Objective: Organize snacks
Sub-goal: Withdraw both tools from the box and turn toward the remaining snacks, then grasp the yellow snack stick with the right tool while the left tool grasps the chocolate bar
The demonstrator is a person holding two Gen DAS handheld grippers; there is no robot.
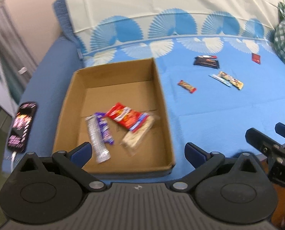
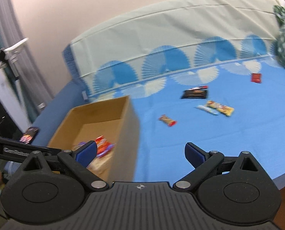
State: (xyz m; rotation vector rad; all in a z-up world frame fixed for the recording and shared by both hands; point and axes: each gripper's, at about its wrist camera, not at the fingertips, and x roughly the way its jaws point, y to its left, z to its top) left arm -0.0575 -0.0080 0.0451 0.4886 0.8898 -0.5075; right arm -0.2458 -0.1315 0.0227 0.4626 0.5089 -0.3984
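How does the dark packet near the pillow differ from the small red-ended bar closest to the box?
The dark packet is black, broad and lies farther back; the red-ended bar is slim, yellowish with red ends, and nearer the cardboard box. The packet lies nearly level across the view; the bar lies diagonally. Both rest flat on the blue sheet, outside the box.

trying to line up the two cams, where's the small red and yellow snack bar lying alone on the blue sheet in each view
Left wrist view: the red and yellow snack bar lies right of centre in the upper half, on the sheet just right of the cardboard box.
Right wrist view: the same bar lies near the centre, again right of the box.
Shared landmark: the black wrapper farther back, beyond the bar, in both views.
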